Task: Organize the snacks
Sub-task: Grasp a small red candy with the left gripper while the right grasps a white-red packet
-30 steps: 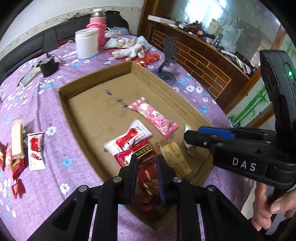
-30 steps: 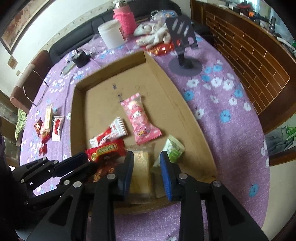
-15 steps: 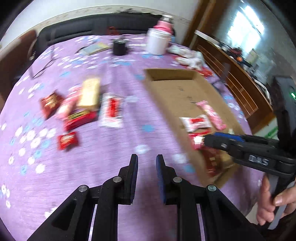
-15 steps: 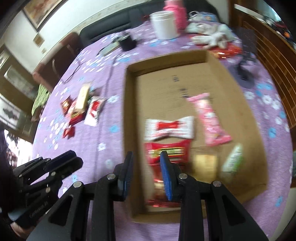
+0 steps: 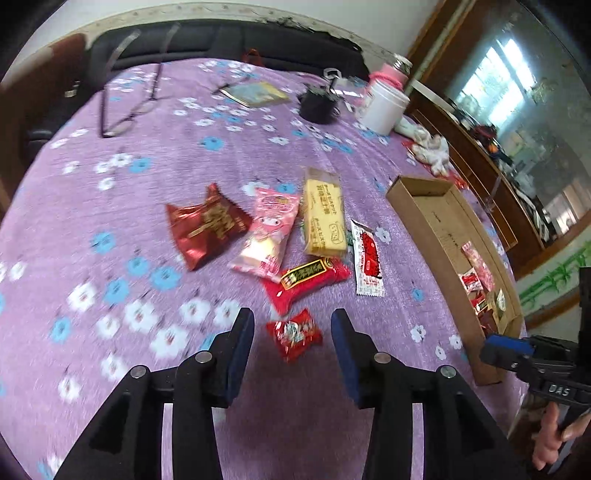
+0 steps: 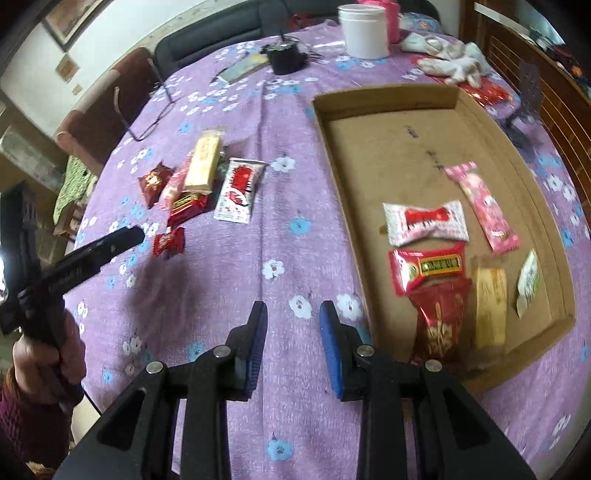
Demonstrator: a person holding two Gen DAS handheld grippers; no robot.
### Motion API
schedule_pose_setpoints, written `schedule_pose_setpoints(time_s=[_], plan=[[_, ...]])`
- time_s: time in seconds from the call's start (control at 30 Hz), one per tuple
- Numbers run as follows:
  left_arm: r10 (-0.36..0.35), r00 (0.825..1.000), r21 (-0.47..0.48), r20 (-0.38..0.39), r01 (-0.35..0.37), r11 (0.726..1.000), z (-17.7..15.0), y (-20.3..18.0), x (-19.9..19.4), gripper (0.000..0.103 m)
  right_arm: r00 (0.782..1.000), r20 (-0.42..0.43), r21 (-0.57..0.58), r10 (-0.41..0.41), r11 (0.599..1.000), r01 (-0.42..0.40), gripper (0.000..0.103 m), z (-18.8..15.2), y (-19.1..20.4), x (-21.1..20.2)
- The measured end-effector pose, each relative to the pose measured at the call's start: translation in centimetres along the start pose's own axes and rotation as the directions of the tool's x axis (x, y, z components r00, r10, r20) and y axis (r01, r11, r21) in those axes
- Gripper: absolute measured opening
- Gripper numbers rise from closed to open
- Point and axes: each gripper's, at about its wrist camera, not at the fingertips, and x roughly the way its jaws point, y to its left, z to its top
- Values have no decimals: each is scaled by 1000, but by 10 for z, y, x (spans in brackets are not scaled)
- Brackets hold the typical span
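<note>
Loose snacks lie on the purple cloth: a dark red packet (image 5: 208, 225), a pink packet (image 5: 269, 232), a yellow wafer bar (image 5: 325, 218), a red bar (image 5: 306, 277) and a white-red packet (image 5: 367, 262). My left gripper (image 5: 293, 343) hangs low over a small red candy (image 5: 293, 334). Its jaws are opening and the candy lies between them untouched. The cardboard box (image 6: 332, 147) holds several snacks, among them a dark red packet (image 6: 439, 321). My right gripper (image 6: 293, 341) hovers over bare cloth left of the box, its jaws slightly apart and empty.
At the far end of the table stand a white jar (image 6: 364, 31), a black object (image 6: 286, 57) and a booklet (image 5: 255, 94). Glasses (image 5: 125, 110) lie at the far left. A white cloth (image 6: 450, 66) and a phone stand (image 6: 524, 96) sit beyond the box.
My left gripper left the dark red packet in the box, swung left to the loose snacks and opened around the small red candy. My right gripper moved left out of the box.
</note>
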Motion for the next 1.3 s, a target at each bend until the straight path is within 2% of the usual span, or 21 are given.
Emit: schedule_pose_setpoints(time_s=[0.17, 0.27, 0.4, 0.47, 0.5, 0.53, 0.57, 0.67, 0.77, 0.9, 1.03, 1.17, 1.3], plan=[[-33, 997, 92, -67, 39, 995, 3, -10, 24, 45, 999, 13, 53, -38, 998, 37, 28, -3, -5, -5], [-51, 996, 124, -79, 60, 990, -1, -17, 26, 45, 999, 12, 75, -52, 996, 51, 28, -3, -8, -5], [-13, 996, 175, -86, 28, 984, -11, -26, 27, 44, 998, 12, 83, -60, 995, 59, 28, 2, -7, -5], [10, 997, 181, -75, 4, 983, -12, -25, 29, 35, 998, 12, 72, -59, 996, 58, 28, 5, -3, -4], [17, 997, 182, -73, -3, 983, -12, -25, 30, 34, 998, 10, 66, -56, 996, 55, 28, 7, -1, -3], [31, 997, 181, -66, -18, 983, -11, -25, 31, 25, 999, 10, 57, -52, 997, 51, 28, 9, 2, -2], [50, 997, 181, -58, -38, 983, -10, -24, 32, 21, 999, 11, 44, -51, 998, 51, 28, 11, 5, 0], [66, 997, 163, -36, -60, 985, -13, -23, 29, 18, 999, 1, 9, -35, 999, 35, 28, 18, 16, 6], [71, 997, 135, -26, -67, 989, -20, -18, 22, 18, 1000, -15, -39, -1, 999, 0, 28, 33, 33, 13], [61, 998, 92, -13, -60, 994, -29, -10, 5, 18, 995, -65, -22, 69, 997, -71, 28, 56, 48, 35], [73, 997, 70, 7, -74, 995, -35, -2, -11, 18, 991, -98, -7, 92, 996, -93, 28, 76, 61, 63], [85, 996, 48, 19, -85, 995, -41, 7, -23, 18, 992, -102, 21, 71, 997, -70, 28, 93, 63, 85], [92, 995, 28, 28, -93, 995, -47, 13, -29, 18, 994, -94, 67, 62, 996, -56, 34, 103, 56, 96]])
